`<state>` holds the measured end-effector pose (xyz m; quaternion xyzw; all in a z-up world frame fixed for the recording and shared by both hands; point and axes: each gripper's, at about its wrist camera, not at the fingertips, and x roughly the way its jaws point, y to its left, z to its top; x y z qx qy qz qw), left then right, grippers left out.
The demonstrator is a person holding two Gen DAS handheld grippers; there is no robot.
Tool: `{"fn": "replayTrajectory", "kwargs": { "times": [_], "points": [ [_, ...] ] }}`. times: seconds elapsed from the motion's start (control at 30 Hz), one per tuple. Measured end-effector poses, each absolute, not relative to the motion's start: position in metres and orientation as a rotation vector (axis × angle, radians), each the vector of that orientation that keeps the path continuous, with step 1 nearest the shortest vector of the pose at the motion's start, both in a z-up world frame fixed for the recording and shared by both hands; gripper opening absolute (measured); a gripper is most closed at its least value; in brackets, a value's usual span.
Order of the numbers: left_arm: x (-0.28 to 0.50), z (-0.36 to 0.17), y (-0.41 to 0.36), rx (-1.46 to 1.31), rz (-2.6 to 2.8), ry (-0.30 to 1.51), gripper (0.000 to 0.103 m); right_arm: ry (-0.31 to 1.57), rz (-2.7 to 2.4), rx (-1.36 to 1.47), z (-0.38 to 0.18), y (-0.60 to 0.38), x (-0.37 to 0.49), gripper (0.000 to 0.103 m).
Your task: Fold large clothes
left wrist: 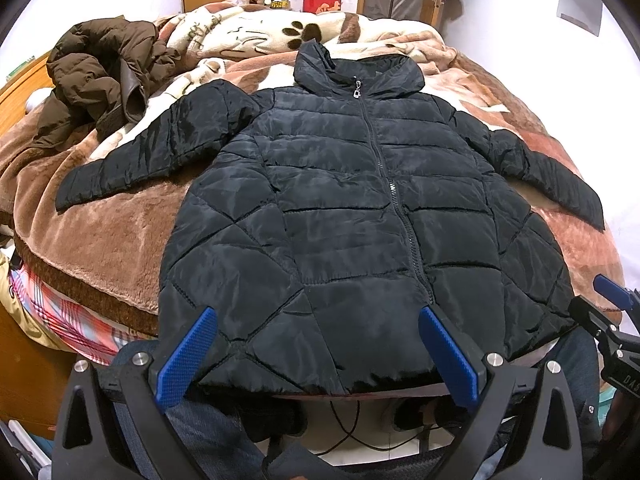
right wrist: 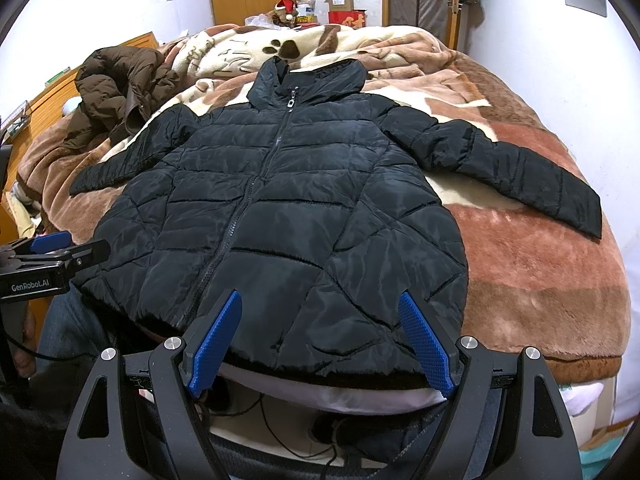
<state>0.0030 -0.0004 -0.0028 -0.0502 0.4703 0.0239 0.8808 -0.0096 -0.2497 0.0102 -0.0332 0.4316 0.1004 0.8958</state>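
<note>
Lying flat, front up and zipped, the black puffer jacket (left wrist: 344, 208) covers the near half of the bed w/ a brown-and-cream plush blanket (left wrist: 112, 232) under it. Hood end points away toward the far wall, hem hangs a bit over the near bed edge. Both sleeves spread out to the sides; right sleeve (right wrist: 520, 176) angles across the blanket toward the bed's right edge.

Left gripper (left wrist: 316, 344) sits low at the hem, blue pads (left wrist: 188, 360) spread wide apart, nothing between them; hem's left-centre part lies just ahead of and between the fingers. Contact w/ fabric: can't tell.

Right gripper (right wrist: 320, 340) likewise at the hem, right of the zip, jaws wide, nothing clamped. Hem edge runs just in front of its fingertips.

Brown coat (left wrist: 100, 80) is heaped on the blanket at far left, well apart from both grippers, near the jacket's left sleeve. Person's jeans-clad legs (left wrist: 208, 424) show below the bed edge.
</note>
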Motion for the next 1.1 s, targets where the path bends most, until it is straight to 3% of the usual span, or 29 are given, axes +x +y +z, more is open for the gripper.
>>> {"fn": "replayTrajectory", "kwargs": {
  "times": [0.6,1.1],
  "points": [
    [0.051,-0.025,0.031,-0.120,0.091,1.002,0.102,0.925,0.267,-0.050,-0.003,-0.238,0.051,0.081],
    [0.124,-0.043,0.146,-0.265,0.274,0.939,0.102,0.936,0.333,-0.133,-0.021,-0.196,0.145,0.081]
  ]
}}
